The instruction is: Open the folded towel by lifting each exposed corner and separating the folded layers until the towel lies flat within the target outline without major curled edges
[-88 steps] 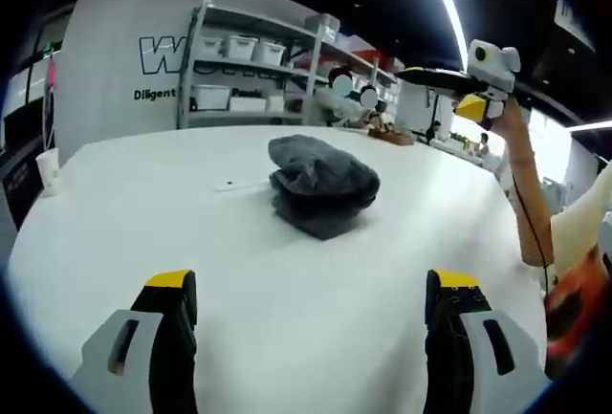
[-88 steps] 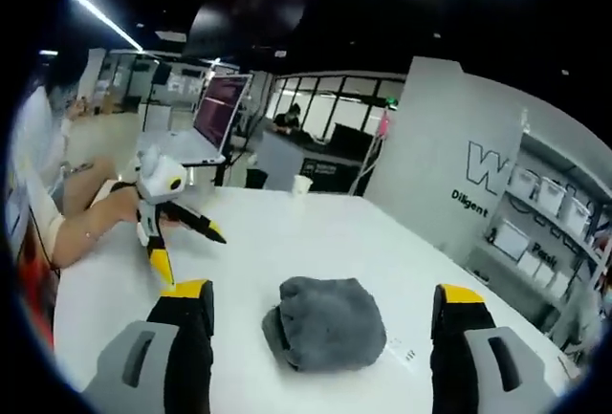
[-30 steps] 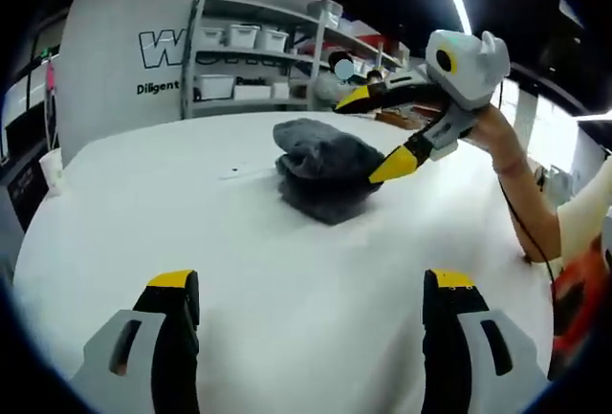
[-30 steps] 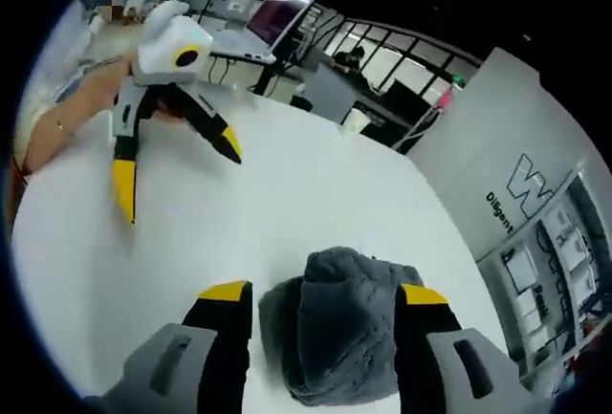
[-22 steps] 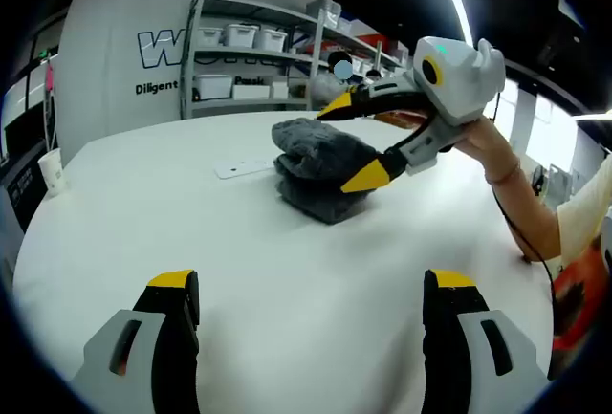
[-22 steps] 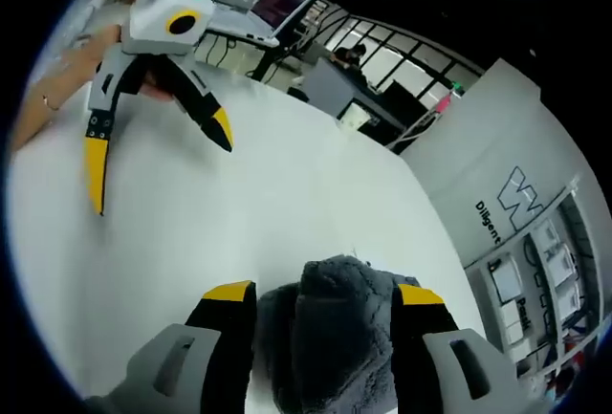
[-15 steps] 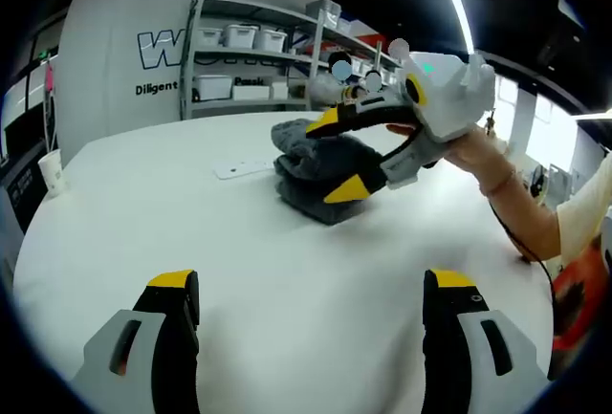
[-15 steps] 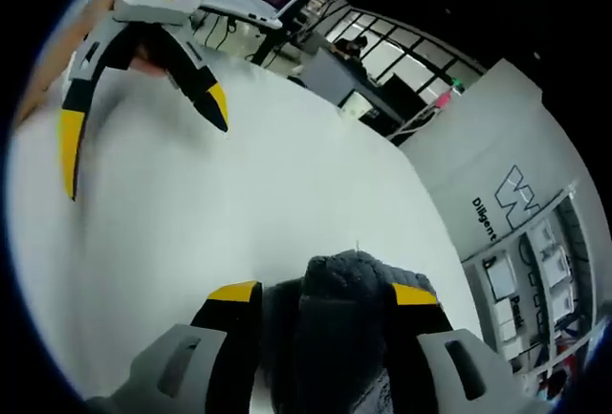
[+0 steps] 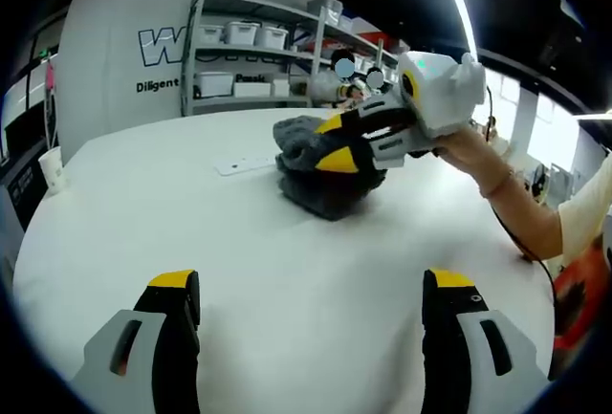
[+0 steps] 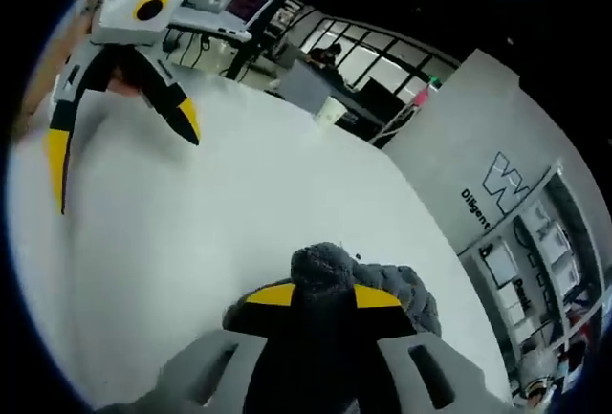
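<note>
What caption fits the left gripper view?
Right claw shut on the folded grey towel on the white table; left claw open.

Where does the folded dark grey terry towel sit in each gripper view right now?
Left gripper view: the folded dark grey terry towel lies on the white table just above centre, with the right gripper shut on its top.
Right gripper view: towel at bottom centre, pinched between that gripper's own yellow tips.
Shared landmark: the white wall with dark lettering.
</note>
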The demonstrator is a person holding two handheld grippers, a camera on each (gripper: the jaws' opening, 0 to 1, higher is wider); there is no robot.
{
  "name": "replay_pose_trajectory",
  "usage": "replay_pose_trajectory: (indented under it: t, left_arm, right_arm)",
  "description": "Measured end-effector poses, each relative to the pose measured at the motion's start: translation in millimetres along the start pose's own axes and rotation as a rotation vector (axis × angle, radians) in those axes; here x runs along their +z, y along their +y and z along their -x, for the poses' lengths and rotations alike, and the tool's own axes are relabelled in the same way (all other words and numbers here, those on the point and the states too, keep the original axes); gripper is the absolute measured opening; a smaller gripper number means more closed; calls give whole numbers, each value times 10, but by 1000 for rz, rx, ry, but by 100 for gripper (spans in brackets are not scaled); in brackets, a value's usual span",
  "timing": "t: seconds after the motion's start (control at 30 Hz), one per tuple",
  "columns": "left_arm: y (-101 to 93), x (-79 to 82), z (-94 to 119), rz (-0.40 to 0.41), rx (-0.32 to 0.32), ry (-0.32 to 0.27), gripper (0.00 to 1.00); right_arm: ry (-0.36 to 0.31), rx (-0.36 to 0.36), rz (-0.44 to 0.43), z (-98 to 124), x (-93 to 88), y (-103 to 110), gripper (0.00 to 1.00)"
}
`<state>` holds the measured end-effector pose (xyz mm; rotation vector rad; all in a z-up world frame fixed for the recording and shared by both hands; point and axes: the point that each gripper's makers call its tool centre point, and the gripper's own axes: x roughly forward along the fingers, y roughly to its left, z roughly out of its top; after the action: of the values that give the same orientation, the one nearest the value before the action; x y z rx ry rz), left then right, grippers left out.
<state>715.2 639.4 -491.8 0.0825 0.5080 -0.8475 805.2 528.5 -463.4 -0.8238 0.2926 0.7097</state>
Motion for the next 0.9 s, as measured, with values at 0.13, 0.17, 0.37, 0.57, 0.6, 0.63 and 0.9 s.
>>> replay_pose_trajectory:
  t: [0.13, 0.17, 0.37, 0.57, 0.6, 0.63, 0.9]
  left_arm:
    - [0, 2, 1, 1, -2, -2, 94]
    - [6, 3, -2, 0, -2, -1, 94]
    - [28, 1, -8, 2, -2, 2, 94]
    - [20, -13, 0, 0, 1, 5, 94]
    - [18, -16, -1, 1, 1, 5, 94]
    - [15, -17, -2, 2, 0, 5, 94]
    - [8, -11, -7, 3, -3, 3, 94]
  right_arm:
    - [-23, -17, -28, 32, 25, -74, 12]
    - [-34, -25, -44, 49, 35, -105, 12]
    - [-80, -107, -145, 169, 49, -357, 12]
    - [-103, -161, -243, 327, -28, -564, 11]
    - [-104, -173, -270, 353, -55, -605, 11]
    - [-106, -179, -311, 378, -81, -637, 11]
    - [-98, -263, -427, 575, -331, -907, 11]
